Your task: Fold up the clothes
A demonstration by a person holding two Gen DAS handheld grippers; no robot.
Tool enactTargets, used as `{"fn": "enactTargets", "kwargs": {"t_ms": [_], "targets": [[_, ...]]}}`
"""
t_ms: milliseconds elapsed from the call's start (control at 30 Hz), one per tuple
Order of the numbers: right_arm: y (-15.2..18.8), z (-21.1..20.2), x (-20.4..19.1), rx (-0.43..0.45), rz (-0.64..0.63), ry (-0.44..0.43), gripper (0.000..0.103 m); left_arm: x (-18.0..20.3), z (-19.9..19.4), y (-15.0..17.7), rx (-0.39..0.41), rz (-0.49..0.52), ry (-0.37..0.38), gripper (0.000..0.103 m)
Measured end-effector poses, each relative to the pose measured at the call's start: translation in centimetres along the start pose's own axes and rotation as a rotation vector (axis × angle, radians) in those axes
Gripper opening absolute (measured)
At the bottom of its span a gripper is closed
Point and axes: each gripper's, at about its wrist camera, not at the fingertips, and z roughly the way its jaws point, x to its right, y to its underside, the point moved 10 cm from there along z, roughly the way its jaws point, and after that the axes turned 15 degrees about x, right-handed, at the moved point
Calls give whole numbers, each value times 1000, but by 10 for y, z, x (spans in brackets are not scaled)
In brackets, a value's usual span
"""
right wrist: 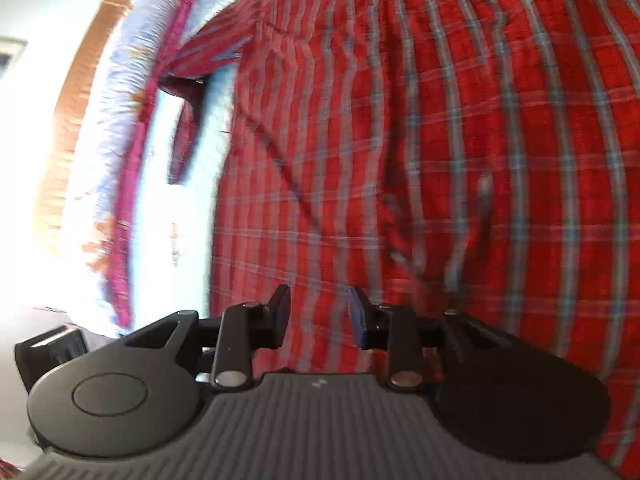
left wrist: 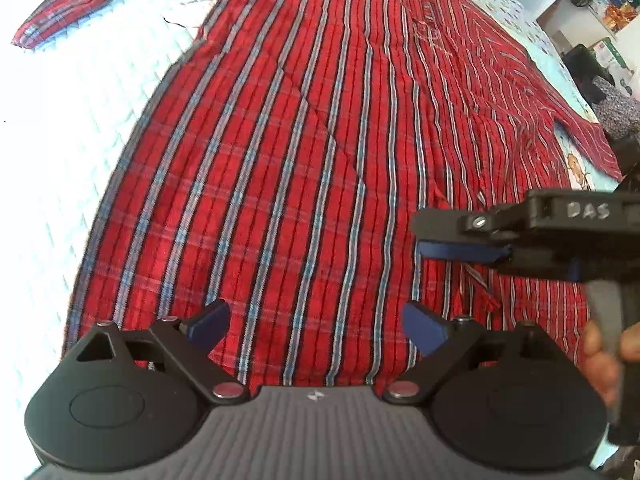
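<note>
A red plaid shirt point(left wrist: 304, 152) lies spread flat on a white quilted bed point(left wrist: 60, 140), collar at the far end. My left gripper point(left wrist: 316, 330) is open and empty, just above the shirt's near hem. My right gripper point(left wrist: 424, 236) enters the left wrist view from the right and hovers over the shirt's front placket. In the right wrist view the right gripper point(right wrist: 318, 314) is open and empty, close over the shirt point(right wrist: 440, 160). One sleeve point(left wrist: 64, 4) stretches out to the far left.
The bed's patterned sheet point(left wrist: 556, 64) shows at the right edge, with room clutter beyond. In the right wrist view a pillow point(right wrist: 120, 120) and a wooden headboard point(right wrist: 72, 112) lie at the left. A hand point(left wrist: 604, 360) holds the right gripper's handle.
</note>
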Motion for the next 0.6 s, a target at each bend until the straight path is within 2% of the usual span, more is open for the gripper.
{"fn": "enactTargets", "kwargs": {"t_ms": [100,133,167,233,267,300,367,433,500,600], "targets": [[7,9,7,-7,57,-7,35,23,30,-30,-8,-4,-18,96],[9,14,10,-12,77,2,35,23,38,-29,-19,-3,-26,96],[12,13,15,-13,91,6,35,3,19,-21,-35,-3,-34,96],[17,8,28,-5,124,6,29,-7,10,-8,-84,-22,-46,96],[18,4,33,1,145,9,24,-6,11,-7,-81,-26,-40,98],[20,-5,38,6,158,13,25,-6,11,-6,-79,-30,-35,102],[20,-16,44,10,132,45,25,-5,12,-6,-82,-29,-34,102],[17,-22,40,11,111,54,26,-4,12,-6,-85,-28,-33,102],[13,-20,27,18,87,47,37,-4,10,-7,-86,-39,-27,102],[1,-18,7,55,99,-25,42,-8,6,-10,-97,-106,-2,101]]}}
